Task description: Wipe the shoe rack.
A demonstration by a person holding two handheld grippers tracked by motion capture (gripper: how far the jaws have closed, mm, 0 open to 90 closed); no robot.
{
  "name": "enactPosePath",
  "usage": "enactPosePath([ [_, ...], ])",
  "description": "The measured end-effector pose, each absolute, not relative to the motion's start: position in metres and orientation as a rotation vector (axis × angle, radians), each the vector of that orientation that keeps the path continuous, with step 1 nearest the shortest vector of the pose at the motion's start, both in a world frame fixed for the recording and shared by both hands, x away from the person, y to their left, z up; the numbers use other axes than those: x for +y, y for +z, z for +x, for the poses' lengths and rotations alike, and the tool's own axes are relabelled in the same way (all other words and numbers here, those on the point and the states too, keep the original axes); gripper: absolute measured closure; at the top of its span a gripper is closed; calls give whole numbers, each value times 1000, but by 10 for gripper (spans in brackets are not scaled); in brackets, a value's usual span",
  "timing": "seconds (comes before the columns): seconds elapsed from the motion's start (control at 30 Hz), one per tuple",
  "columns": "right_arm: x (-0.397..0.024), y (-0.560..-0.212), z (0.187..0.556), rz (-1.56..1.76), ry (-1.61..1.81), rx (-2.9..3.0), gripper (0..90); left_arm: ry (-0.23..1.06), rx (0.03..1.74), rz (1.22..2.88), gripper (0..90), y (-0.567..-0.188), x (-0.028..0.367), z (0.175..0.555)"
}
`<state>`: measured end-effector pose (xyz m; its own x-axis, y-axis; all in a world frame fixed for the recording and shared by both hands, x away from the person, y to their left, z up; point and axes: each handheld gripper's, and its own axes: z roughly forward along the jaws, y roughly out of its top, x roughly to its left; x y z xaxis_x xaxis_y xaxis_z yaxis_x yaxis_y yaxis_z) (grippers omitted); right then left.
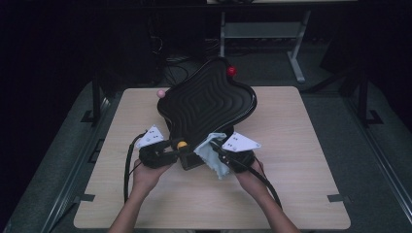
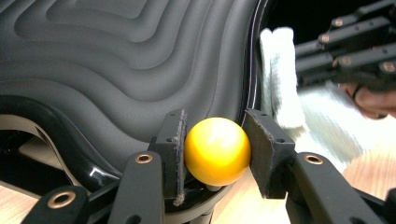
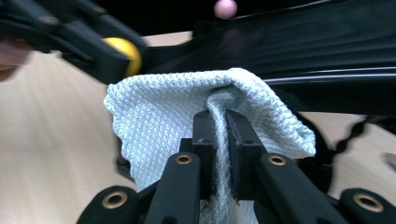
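Note:
A black wavy star-shaped board [image 1: 206,104] stands tilted on the wooden table, with coloured balls at its corners. My left gripper [image 1: 174,148] is shut on the yellow ball [image 2: 216,150] at the board's near corner, its pads [image 2: 173,144] pressing both sides. That yellow ball [image 1: 182,144] sits between the two hands in the high view. My right gripper [image 1: 217,149] is shut on a pale blue-white waffle cloth [image 3: 196,112], which is bunched between its fingers [image 3: 204,135] and rests against the board's near edge [image 3: 299,79]. In the left gripper view the cloth [image 2: 280,79] lies to the right, beside the board's rim.
A red ball [image 1: 231,71] tops the board's far corner and a pink ball [image 1: 160,93] its left corner. The table's [image 1: 291,160] bare wood spreads right, left and in front of the hands. A grey metal stand [image 1: 296,53] stands behind the table.

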<state>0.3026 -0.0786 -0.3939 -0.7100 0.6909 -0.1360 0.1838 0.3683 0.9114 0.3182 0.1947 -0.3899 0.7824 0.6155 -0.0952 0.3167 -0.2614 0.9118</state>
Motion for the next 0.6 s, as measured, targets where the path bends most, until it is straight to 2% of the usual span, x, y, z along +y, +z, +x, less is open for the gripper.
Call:
enactPosePath([
  [0.17,-106,-380,308,828,1328,2050,825,336,701,1868,602,-390,196,316],
  [0.37,-90,-386,305,785,1327,2086,825,333,699,1869,602,-390,198,314],
  [0.6,-108,-378,305,821,1343,2044,825,333,689,1880,602,-389,200,309],
])
